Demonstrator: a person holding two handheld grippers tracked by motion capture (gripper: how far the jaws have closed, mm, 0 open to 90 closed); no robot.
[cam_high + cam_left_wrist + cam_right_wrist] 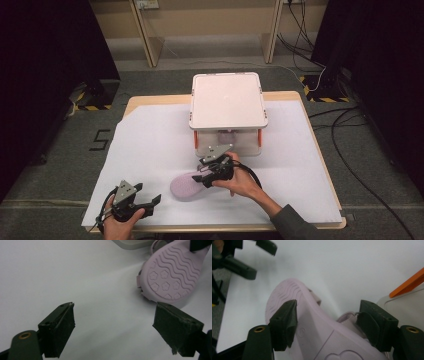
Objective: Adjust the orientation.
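Likely light and springy, the lilac sandal (186,185) lies just before the box (227,100); the right gripper (327,322) straddles its heel, jaws apart, the best hold. The left gripper (113,330) gapes empty.

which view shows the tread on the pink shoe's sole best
The left gripper view: the pink shoe turns its sole to that camera, with wavy ridges and flower shapes sharp. The right gripper view shows its side and a sliver of tread, between that gripper's jaws. The high view shows a small pale shape beside the right gripper.
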